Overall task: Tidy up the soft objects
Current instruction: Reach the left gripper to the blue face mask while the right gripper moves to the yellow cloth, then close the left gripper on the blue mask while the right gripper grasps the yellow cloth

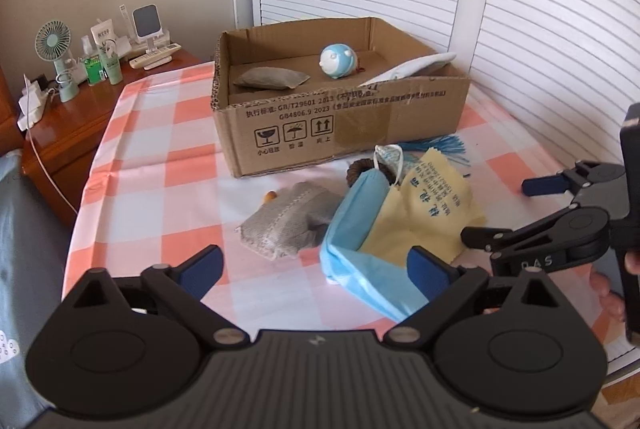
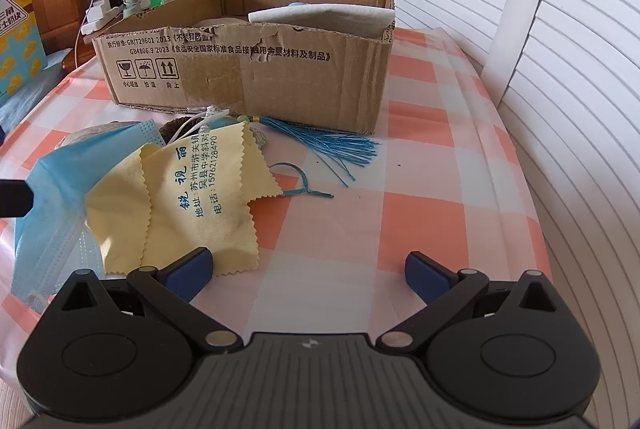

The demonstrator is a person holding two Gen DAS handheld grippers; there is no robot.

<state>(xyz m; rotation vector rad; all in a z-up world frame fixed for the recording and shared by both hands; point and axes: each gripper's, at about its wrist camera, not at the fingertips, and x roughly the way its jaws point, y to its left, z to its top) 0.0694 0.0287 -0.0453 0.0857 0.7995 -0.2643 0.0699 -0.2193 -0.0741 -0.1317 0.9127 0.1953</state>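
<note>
from my left wrist, the cardboard box (image 1: 320, 117) held a grey pouch (image 1: 270, 77), a blue-white toy (image 1: 338, 60) and a white cloth (image 1: 412, 69). my left gripper (image 1: 316, 271) stood apart above the blue mask (image 1: 360, 229). from my right wrist, my right gripper (image 2: 308, 273) gaped empty beside the yellow cloth (image 2: 192, 201).

Corrugated cardboard box (image 1: 340, 121), matt and torn along its rim; glossy checked tablecloth (image 1: 160, 165); soft yellow cloth (image 2: 180, 197) with pinked edges; coarse woven grey pouch (image 1: 288, 221); polished wooden cabinet (image 1: 64, 133).
</note>
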